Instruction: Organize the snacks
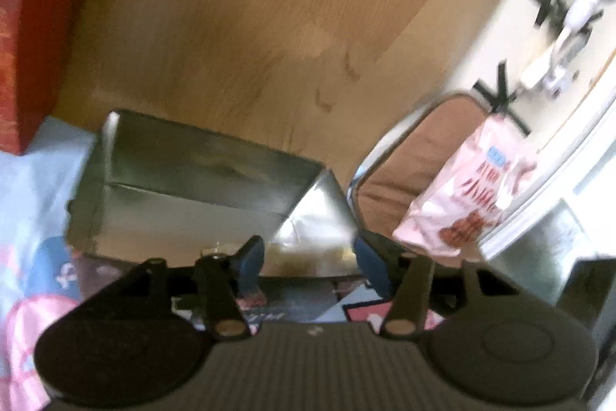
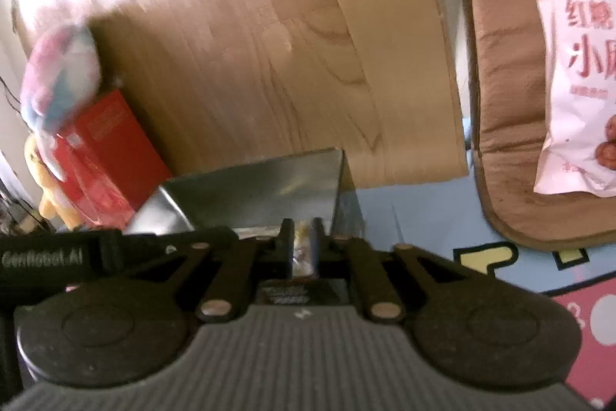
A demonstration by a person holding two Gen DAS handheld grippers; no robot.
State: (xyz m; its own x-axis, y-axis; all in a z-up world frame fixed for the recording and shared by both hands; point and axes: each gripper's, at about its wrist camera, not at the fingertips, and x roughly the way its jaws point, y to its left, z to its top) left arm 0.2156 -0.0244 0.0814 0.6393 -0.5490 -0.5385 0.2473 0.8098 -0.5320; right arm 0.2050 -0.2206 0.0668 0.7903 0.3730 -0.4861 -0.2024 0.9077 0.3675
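The open rectangular silver metal tin [image 1: 200, 187] serves as the landmark, standing on a pale blue cartoon-printed floor mat [image 1: 34, 187] against a light wooden panel [image 1: 238, 18].

The right tool [image 2: 302, 241] has its jaws pressed nearly together on a small yellowish wrapped snack [image 2: 301, 251], which sits right at the near rim of the tin [image 2: 261, 187], just short of the opening. The left tool [image 1: 304, 260] has its jaws spread with nothing between them, and it hovers at the tin's near right corner.

The relation that matters is that the tin's cavity lies directly ahead of and slightly below the right tool, with its long axis running across the tool's line of pointing, so a short forward reach should carry the snack over the rim. The right hand looks the better placed for that drop.

To the right of the tin, well apart, a pink-and-white snack bag with red print [image 2: 573, 64] lies on a brown padded cushion [image 2: 504, 95]. It is nearer the right side of both views, and its long axis runs away from the tools. To the left of the tin stands a red cardboard box [image 2: 111, 156].
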